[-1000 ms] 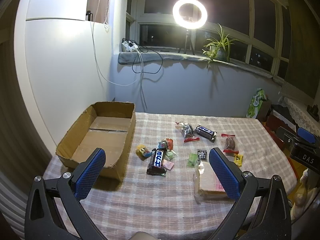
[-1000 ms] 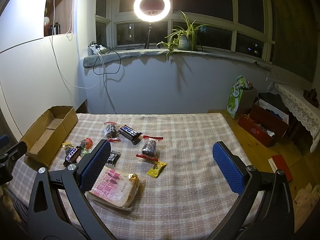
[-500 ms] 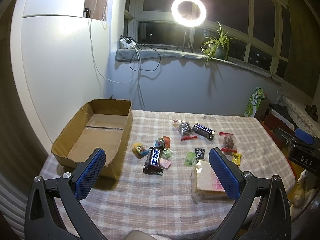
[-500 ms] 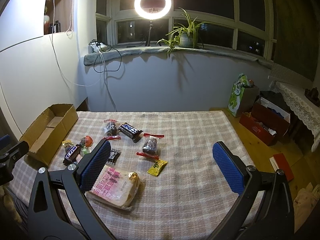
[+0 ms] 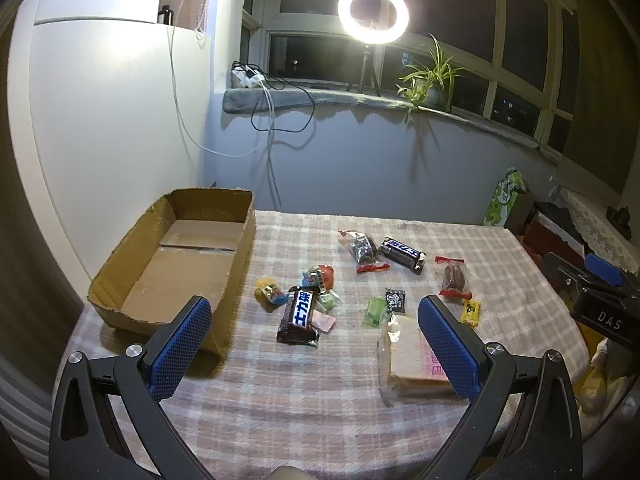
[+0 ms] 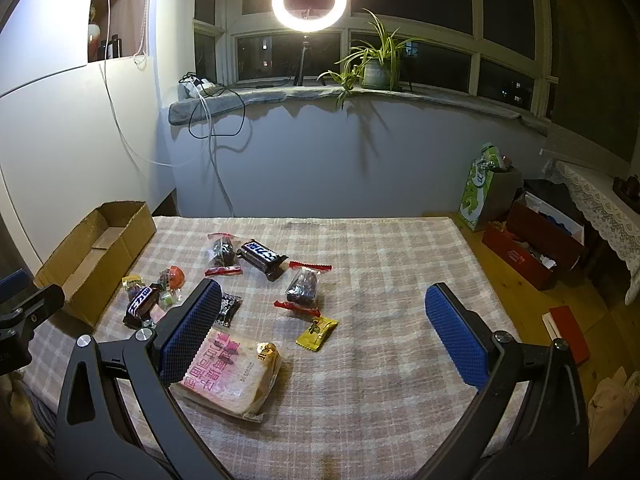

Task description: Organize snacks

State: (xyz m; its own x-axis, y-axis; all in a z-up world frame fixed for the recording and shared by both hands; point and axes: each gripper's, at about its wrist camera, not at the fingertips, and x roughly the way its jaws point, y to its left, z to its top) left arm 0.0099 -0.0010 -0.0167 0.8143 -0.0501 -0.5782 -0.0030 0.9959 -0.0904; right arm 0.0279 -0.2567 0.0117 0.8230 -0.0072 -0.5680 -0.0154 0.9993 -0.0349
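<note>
An empty cardboard box (image 5: 176, 264) stands at the table's left; it also shows in the right wrist view (image 6: 96, 248). Several snacks lie scattered on the checked cloth: a dark chocolate bar (image 5: 301, 314), a second bar (image 5: 401, 254), small candies (image 5: 320, 276), a wrapped bread slice (image 5: 412, 364) and a yellow candy (image 6: 318, 332). The bread (image 6: 230, 372) lies near my right gripper's left finger. My left gripper (image 5: 314, 348) is open and empty above the near table. My right gripper (image 6: 324, 334) is open and empty.
The table (image 6: 380, 264) has a checked cloth. A wall, a windowsill with a ring light (image 5: 373, 13) and a plant (image 5: 430, 80) stand behind. Boxes and bags (image 6: 532, 240) sit on the floor at the right.
Both grippers have shifted slightly; the left view has drawn back and risen a little. Nothing on the table has moved. Both stay open.
</note>
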